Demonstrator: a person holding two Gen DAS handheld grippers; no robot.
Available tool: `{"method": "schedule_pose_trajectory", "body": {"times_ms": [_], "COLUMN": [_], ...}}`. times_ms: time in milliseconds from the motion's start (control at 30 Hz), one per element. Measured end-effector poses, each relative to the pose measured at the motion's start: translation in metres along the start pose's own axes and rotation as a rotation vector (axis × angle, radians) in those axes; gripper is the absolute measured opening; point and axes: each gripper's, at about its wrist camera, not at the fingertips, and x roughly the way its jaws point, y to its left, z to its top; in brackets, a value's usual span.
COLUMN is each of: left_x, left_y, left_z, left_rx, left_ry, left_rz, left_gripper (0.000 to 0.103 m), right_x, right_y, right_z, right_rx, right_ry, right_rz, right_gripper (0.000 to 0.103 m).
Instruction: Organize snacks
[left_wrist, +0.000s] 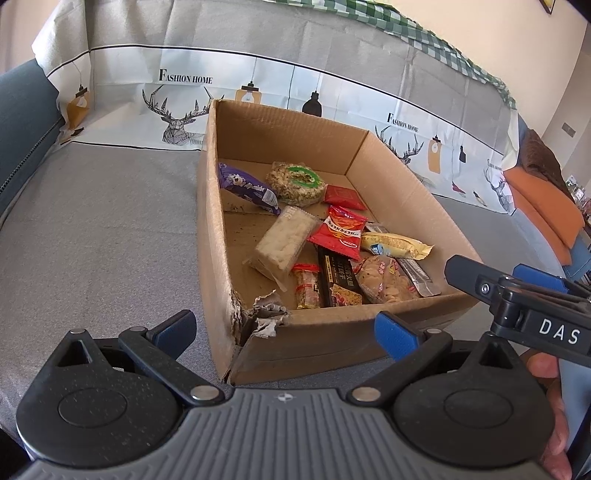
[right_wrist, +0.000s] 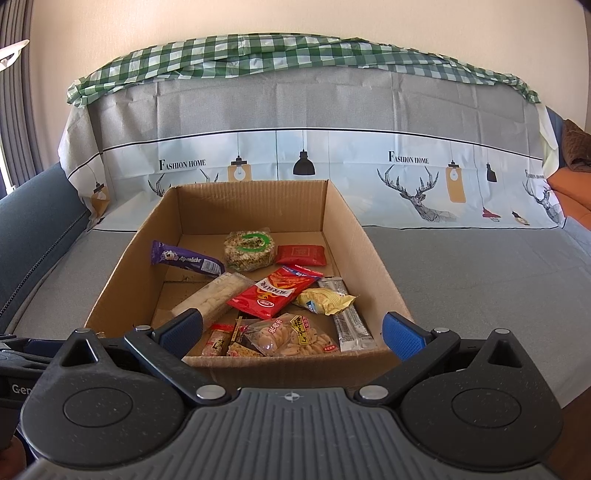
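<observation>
Snacks lie loose inside an open cardboard box (right_wrist: 343, 229), centre of the right wrist view. Toward the far wall: a purple bar (right_wrist: 186, 262), a round rice cake (right_wrist: 249, 249) and a small red packet (right_wrist: 301, 254). Toward the near wall the packs overlap: a large red pouch (right_wrist: 273, 295) rests across a clear cracker pack (right_wrist: 214, 299), beside a yellow packet (right_wrist: 325, 301), a silver stick sachet (right_wrist: 351, 328) and a clear bag of chips (right_wrist: 291, 336).

Right gripper (right_wrist: 291, 334) hovers at the near rim, jaws wide, holding nothing. Left gripper (left_wrist: 284, 332) sits at the lower centre of its view, just outside the torn near corner (left_wrist: 258, 317), jaws also wide and empty.

Risks, as judged:
- Overlapping wrappers near the front wall: a grasp may catch 2 packs or slip on glossy film.
- The near wall stands between both grippers and the closest packs; a low approach would strike it and shove the box.
- The torn corner is weak and may collapse if pressed.

Open room: bare box floor at left centre; the grey cloth (right_wrist: 480, 280) around the box is clear on both sides.
</observation>
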Motion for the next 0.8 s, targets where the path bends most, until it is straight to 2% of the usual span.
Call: {"method": "schedule_pose_trajectory", "body": {"times_ms": [667, 800], "left_x": [0.009, 0.009], "left_y": [-0.004, -0.005], "left_z": [0.005, 0.007], "left_rx": [0.023, 0.04], "left_ry": [-0.014, -0.033], "left_rz": [-0.027, -0.033], "left_gripper": [0.103, 0.103], "right_x": [0.006, 0.008], "right_y": [-0.014, -0.025], "right_z": [0.005, 0.009], "right_rx": [0.027, 0.063], "right_ry": [-0.021, -0.06], "right_rz": [0.016, 0.028], "right_gripper": [0.102, 0.102]}}
